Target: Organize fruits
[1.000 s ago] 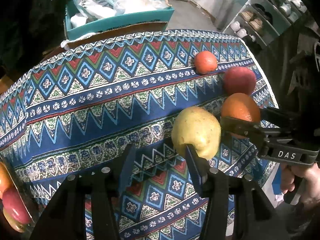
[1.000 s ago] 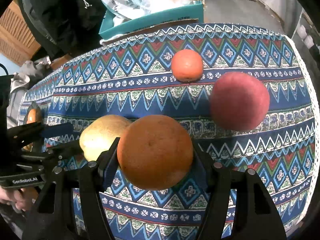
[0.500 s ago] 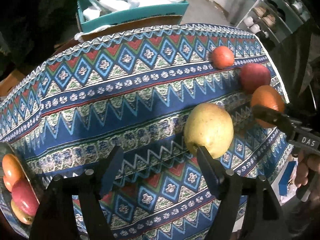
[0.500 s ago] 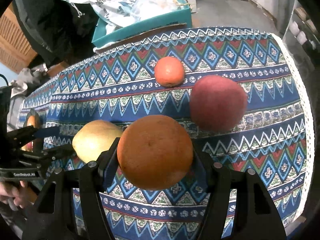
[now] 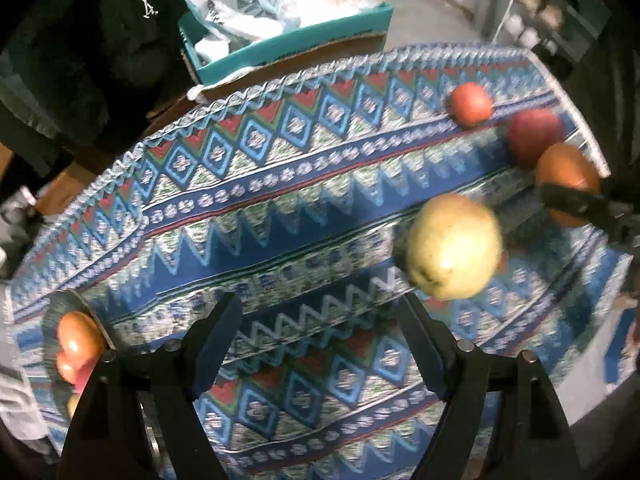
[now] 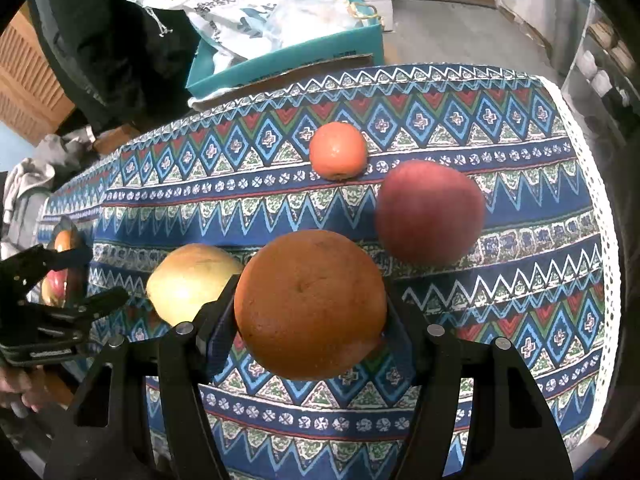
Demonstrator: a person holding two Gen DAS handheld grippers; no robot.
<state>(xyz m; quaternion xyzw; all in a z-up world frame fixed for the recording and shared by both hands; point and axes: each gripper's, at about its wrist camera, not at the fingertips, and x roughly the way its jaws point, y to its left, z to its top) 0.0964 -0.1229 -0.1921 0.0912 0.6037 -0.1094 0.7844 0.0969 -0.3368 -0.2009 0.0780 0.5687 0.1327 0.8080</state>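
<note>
My right gripper (image 6: 310, 312) is shut on a large orange (image 6: 310, 304) and holds it over the patterned tablecloth (image 6: 500, 280). A red apple (image 6: 430, 210) and a small orange (image 6: 338, 156) lie beyond it; a yellow pear (image 6: 192, 286) lies to its left. My left gripper (image 5: 320, 328) is open and empty, apart from the pear (image 5: 454, 246), which lies ahead to its right. The held orange (image 5: 566, 178), red apple (image 5: 534, 136) and small orange (image 5: 471, 103) show at the right. A plate (image 5: 54, 312) with fruit is at the left edge.
A teal box (image 6: 288, 56) with white bags stands behind the table's far edge. Dark clothing (image 6: 104, 40) hangs at the back left. The table's right edge (image 6: 600, 208) has white lace trim, with shelves beyond it.
My left gripper has drawn back and left from the pear and its jaws have widened. The plate of fruit has come more into view. The right gripper has risen slightly with the orange.
</note>
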